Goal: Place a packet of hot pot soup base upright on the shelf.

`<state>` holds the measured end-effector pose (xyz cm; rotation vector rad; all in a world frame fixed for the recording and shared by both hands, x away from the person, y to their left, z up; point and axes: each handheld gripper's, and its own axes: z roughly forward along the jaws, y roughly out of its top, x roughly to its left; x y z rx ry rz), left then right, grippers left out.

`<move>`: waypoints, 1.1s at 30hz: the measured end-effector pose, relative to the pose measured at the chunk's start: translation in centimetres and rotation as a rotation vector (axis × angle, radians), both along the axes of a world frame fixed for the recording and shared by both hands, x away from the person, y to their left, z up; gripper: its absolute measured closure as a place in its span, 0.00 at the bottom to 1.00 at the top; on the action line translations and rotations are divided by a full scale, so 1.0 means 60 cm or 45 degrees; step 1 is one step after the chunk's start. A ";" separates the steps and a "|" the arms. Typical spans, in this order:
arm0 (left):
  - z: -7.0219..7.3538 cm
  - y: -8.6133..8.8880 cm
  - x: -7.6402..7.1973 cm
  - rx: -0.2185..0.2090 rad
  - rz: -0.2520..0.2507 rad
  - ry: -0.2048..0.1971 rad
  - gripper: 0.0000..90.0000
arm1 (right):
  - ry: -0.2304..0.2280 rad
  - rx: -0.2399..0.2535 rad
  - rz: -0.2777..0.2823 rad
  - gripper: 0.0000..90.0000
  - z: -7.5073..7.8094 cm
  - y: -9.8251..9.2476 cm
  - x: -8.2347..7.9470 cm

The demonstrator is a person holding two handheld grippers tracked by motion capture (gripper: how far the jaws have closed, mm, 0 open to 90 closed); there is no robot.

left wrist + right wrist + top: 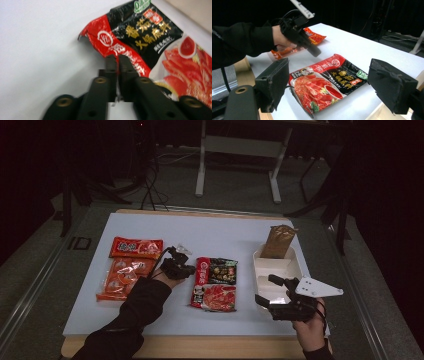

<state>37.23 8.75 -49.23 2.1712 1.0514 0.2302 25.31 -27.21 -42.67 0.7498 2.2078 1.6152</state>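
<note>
My left tongs together at the red-black packet's 9 o'clock edge, grip uncertain, packet flat mid-surface, my right tongs apart over the white tray at 3 o'clock, orange packets at 9 o'clock.

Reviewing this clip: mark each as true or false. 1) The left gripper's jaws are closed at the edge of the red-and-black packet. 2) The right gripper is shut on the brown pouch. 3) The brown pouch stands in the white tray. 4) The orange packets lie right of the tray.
1) True: the left gripper has its jaws together at the edge of the red-and-black packet; whether it pinches the film I cannot tell.
2) False: the right gripper is open, holding nothing.
3) True: the brown pouch leans in the far end of the white tray.
4) False: the orange packets lie at the table's left.
</note>
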 end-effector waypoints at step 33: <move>-0.055 -0.050 0.074 0.020 0.174 0.054 0.55 | -0.036 -0.087 0.025 0.16 -0.011 0.016 -0.005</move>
